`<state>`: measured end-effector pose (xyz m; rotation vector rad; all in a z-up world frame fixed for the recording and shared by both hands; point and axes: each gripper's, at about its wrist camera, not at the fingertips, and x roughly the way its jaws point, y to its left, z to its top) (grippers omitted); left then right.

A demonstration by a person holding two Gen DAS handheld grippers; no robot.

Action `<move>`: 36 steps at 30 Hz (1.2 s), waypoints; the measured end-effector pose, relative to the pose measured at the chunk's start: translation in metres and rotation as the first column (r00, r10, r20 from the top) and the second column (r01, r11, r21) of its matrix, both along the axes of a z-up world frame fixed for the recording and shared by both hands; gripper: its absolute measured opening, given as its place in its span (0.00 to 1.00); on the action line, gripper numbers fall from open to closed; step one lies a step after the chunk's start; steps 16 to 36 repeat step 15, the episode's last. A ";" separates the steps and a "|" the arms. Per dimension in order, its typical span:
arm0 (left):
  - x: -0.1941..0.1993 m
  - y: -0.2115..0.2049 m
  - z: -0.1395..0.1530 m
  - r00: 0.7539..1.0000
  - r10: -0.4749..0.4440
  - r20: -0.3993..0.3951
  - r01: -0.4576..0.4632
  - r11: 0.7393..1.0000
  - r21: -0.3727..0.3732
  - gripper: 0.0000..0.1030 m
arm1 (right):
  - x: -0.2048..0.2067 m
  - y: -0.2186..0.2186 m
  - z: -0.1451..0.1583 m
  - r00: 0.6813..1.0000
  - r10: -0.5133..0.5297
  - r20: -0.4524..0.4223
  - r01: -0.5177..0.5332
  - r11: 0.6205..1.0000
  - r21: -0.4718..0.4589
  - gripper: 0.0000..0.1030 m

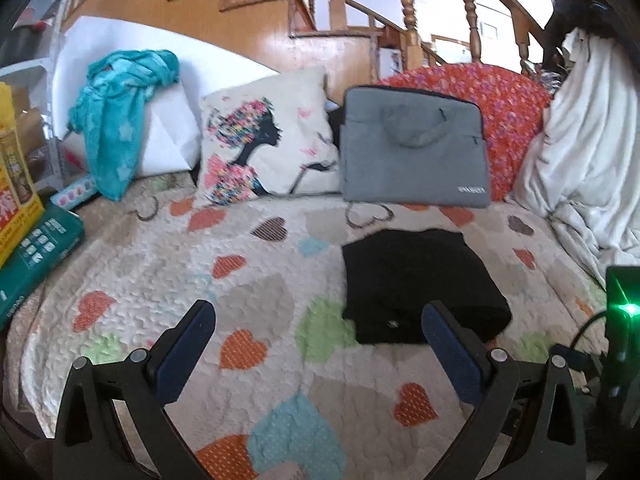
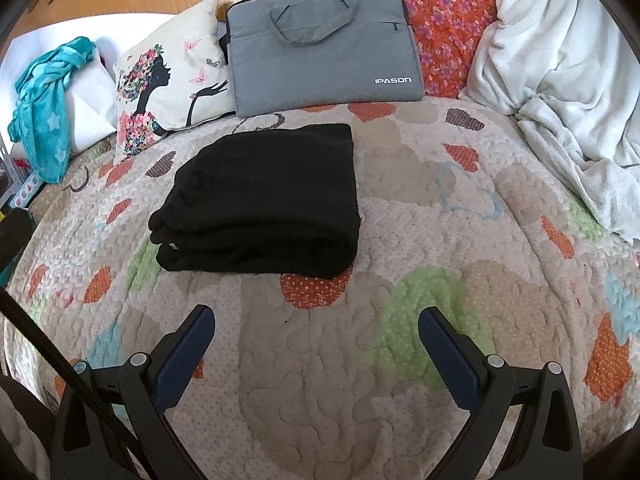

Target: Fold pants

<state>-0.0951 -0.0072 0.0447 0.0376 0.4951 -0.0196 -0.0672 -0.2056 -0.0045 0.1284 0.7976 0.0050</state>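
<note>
Both tongs gape wide and grip nothing, left tongs (image 1: 318, 320) and right tongs (image 2: 316, 324) hovering over the heart-print quilt (image 2: 400, 360); black pants (image 2: 260, 200) lie folded ahead of the right tongs, untouched; a grey laptop bag (image 2: 324, 48) leans beyond.

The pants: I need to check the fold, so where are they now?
The black pants lie folded on the heart-print quilt, left of centre in the right wrist view, just in front of the grey laptop bag.
</note>
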 end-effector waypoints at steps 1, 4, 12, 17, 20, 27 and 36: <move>0.000 -0.002 -0.001 1.000 -0.011 -0.011 0.011 1.000 0.000 1.00 | -0.001 0.000 0.000 1.000 0.000 0.001 0.000 1.000 -0.003 1.00; 0.003 -0.008 -0.006 0.999 -0.014 -0.049 0.016 1.000 0.026 1.00 | -0.001 0.001 0.002 1.000 0.001 0.006 -0.001 1.000 -0.012 1.00; 0.011 -0.011 -0.022 0.989 -0.015 -0.145 0.018 1.000 0.020 1.00 | -0.001 0.001 0.001 1.000 0.003 0.002 -0.003 1.000 -0.012 1.00; 0.012 -0.013 -0.025 0.987 -0.021 -0.160 0.024 1.000 0.018 1.00 | 0.000 0.000 0.000 1.000 0.001 -0.001 -0.001 1.000 -0.007 1.00; 0.012 -0.013 -0.025 0.987 -0.021 -0.160 0.024 1.000 0.018 1.00 | 0.000 0.000 0.000 1.000 0.001 -0.001 -0.001 1.000 -0.007 1.00; 0.012 -0.013 -0.025 0.987 -0.021 -0.160 0.024 1.000 0.018 1.00 | 0.000 0.000 0.000 1.000 0.001 -0.001 -0.001 1.000 -0.007 1.00; 0.012 -0.013 -0.025 0.987 -0.021 -0.160 0.024 1.000 0.018 1.00 | 0.000 0.000 0.000 1.000 0.001 -0.001 -0.001 1.000 -0.007 1.00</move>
